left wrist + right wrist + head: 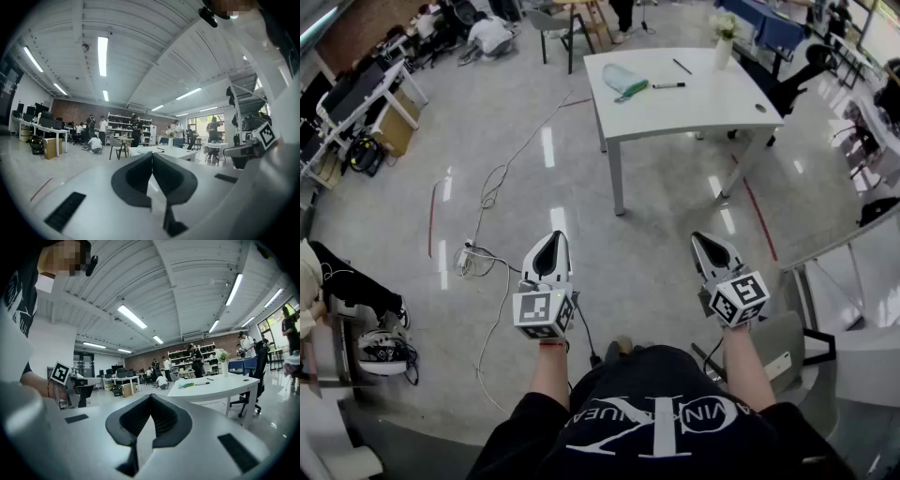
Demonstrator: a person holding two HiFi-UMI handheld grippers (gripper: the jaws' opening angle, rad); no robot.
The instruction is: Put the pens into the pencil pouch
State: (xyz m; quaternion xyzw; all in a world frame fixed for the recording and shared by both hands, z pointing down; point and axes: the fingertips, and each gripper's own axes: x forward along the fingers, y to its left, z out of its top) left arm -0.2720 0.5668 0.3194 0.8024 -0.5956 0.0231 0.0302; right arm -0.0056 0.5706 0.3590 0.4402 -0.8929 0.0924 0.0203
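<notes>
A pale green pencil pouch [622,79] lies on a white table [694,114]. One black pen [668,86] sits just beside the pouch, and a second pen [682,67] lies farther back, near a vase of flowers [723,47]. Well apart from the table, above the glossy grey floor [394,216], a person holds the left gripper [554,235] and right gripper [702,238], each with its jaws pressed together and nothing between them.

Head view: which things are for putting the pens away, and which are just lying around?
For the job:
- pencil pouch, marker pen and thin black pen, all on the white table
- left gripper and right gripper, both shut and empty

Just lying about:
- vase of flowers on the table
- power strip with cables on the floor
- black office chair
</notes>
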